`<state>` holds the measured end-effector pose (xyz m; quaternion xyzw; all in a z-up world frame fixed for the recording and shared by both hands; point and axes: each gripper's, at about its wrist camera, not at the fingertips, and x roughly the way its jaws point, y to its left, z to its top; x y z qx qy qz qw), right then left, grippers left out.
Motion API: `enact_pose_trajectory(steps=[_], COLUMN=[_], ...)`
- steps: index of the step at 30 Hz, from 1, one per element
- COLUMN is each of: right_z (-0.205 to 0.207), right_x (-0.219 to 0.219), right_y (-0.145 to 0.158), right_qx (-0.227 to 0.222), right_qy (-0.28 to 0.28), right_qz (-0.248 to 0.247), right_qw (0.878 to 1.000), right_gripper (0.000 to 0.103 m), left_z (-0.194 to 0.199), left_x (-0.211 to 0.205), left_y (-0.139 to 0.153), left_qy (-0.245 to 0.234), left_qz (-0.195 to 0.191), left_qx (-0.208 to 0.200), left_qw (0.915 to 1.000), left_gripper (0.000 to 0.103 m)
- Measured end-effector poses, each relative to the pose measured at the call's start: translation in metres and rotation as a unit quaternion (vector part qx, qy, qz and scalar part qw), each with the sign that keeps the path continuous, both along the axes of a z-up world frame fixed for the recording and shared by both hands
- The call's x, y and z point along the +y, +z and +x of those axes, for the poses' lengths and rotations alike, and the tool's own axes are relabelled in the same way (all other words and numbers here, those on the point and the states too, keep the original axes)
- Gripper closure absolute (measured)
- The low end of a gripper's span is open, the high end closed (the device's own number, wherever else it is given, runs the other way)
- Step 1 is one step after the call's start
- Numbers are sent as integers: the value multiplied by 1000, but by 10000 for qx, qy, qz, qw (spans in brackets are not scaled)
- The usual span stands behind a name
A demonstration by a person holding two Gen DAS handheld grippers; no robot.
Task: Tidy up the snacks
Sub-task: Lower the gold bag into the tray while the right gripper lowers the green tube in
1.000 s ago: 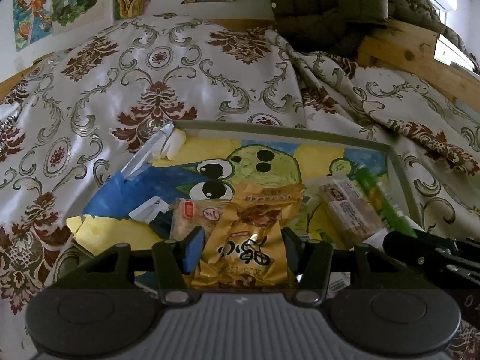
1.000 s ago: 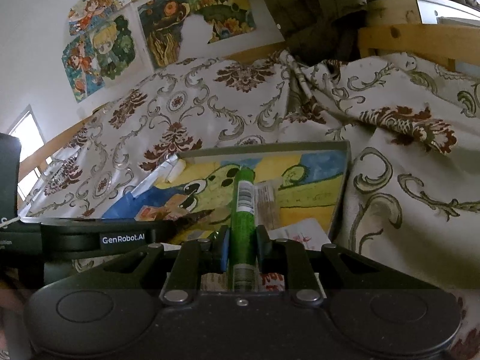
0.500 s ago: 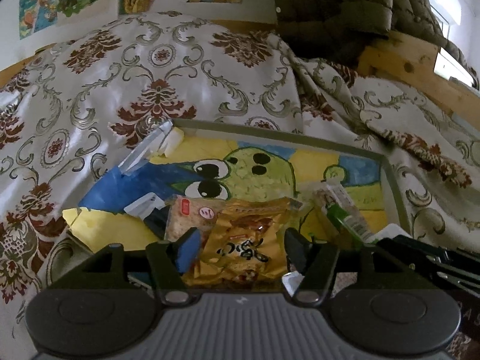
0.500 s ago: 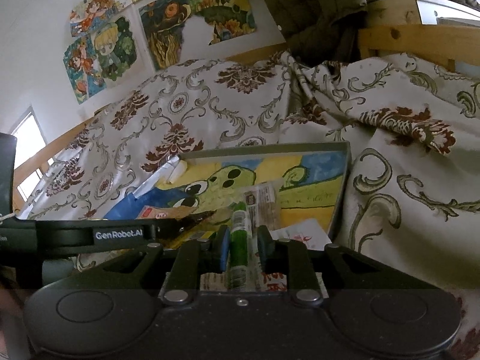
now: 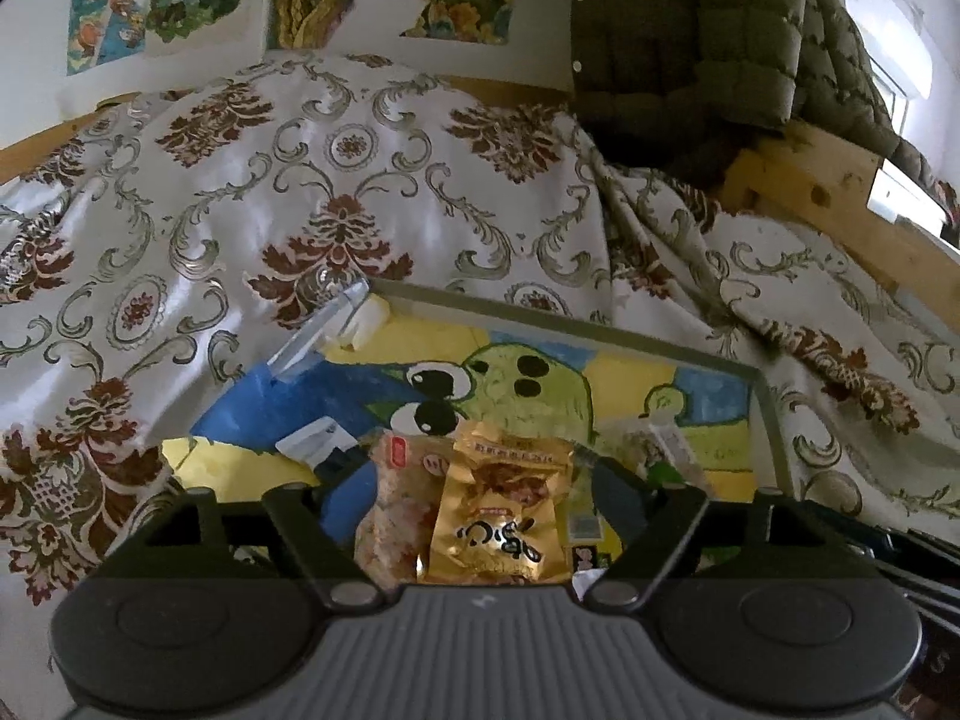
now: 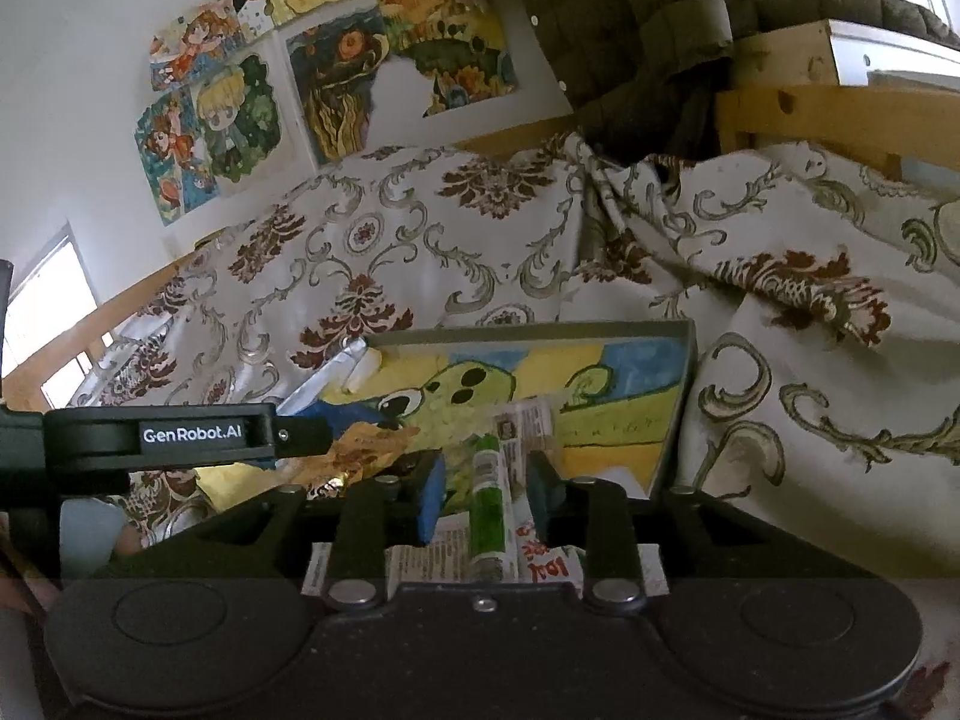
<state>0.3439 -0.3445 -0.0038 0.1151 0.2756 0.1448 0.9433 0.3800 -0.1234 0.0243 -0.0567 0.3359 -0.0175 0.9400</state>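
The left tool [image 5: 480, 480] is shown with its jaws spread wide, having just been opening; the gold snack packet [image 5: 501, 516] lies between them, untouched by either pad, resting in the tray [image 5: 774, 438]; a paler clear-wrapped snack [image 5: 390, 510] lies just beside the packet on its left, partly under it. The right tool [image 6: 486, 495] is shown parted, its jaws having just been opening; the green stick pack [image 6: 487, 498] lies between the fingers [image 6: 431, 495] with a gap on each side, resting on printed white wrappers [image 6: 432, 558] at the near end of the tray. The tray floor is covered by a painted sheet with a green cartoon face [image 5: 516, 384]; the tray is set on a bed covered by a patterned spread [image 5: 288, 180]. In the right wrist view the left tool's body is seen at the left edge, above the gold packet.
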Motion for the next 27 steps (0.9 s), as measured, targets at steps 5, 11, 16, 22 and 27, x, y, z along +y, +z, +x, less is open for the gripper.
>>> enact_pose_trajectory(steps=[5, 11, 16, 22, 27], right_z=[-1, -2, -3, -4, -5], right_x=[-3, -7, -8, -11, -12], right_y=[4, 6, 8, 9, 10], right_qx=[-83, -140, -181, -196, -220], right_qy=[-104, -182, -255, -354, -397], right_qz=[19, 52, 59, 74, 99], right_qw=[9999, 9997, 9995, 9992, 9989], right_gripper=[58, 48, 36, 21, 9], left_z=[-3, -7, -10, -14, -18], left_x=[2, 2, 0, 6, 12], left_y=[4, 7, 10, 11, 10], left_qy=[53, 87, 111, 247, 370], left_qz=[-7, -10, 52, 19, 16], left_qx=[-95, -206, -298, -349, -333], left_qw=[9999, 9997, 9995, 9991, 9988], left_gripper=[13, 6, 1, 1, 1])
